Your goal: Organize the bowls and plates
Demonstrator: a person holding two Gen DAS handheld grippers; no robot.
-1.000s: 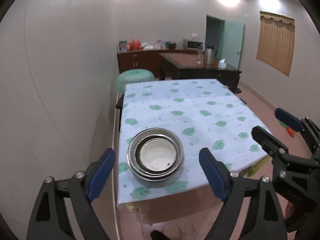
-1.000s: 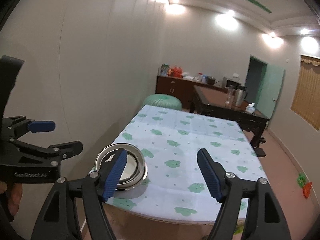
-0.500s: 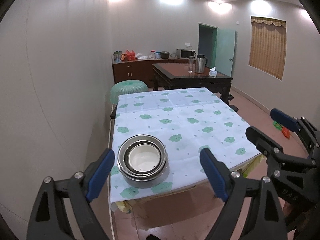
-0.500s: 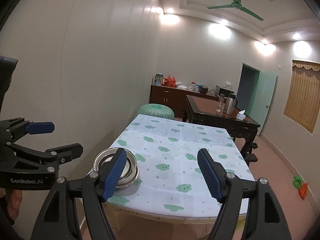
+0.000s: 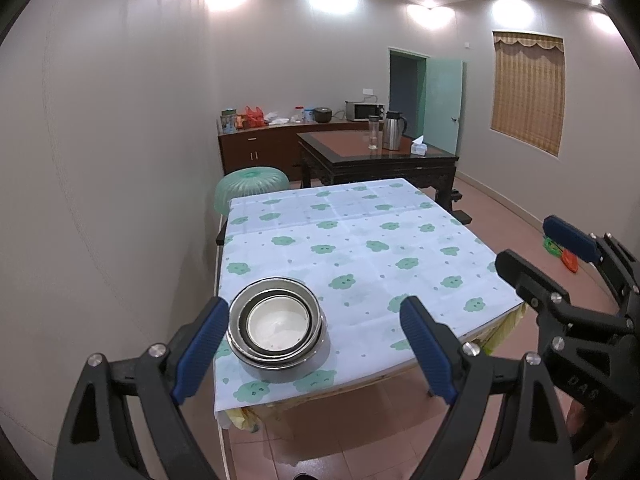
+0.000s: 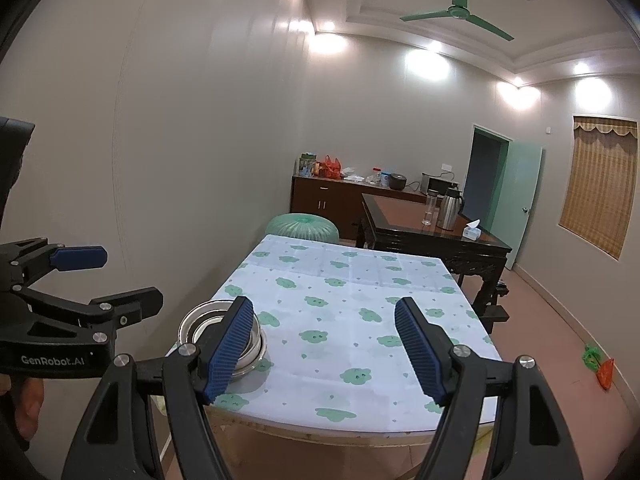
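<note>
farther off now: nested bowls (image 5: 277, 322)

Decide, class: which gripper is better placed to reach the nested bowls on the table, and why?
Probably the left gripper: the nested bowls lie almost between its open fingers, at the table's near-left corner. The right gripper, also open and empty, points further right.

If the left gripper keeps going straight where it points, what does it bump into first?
Probably the tablecloth just right of the nested metal bowls. The left gripper is open and empty, and depth is hard to judge.
</note>
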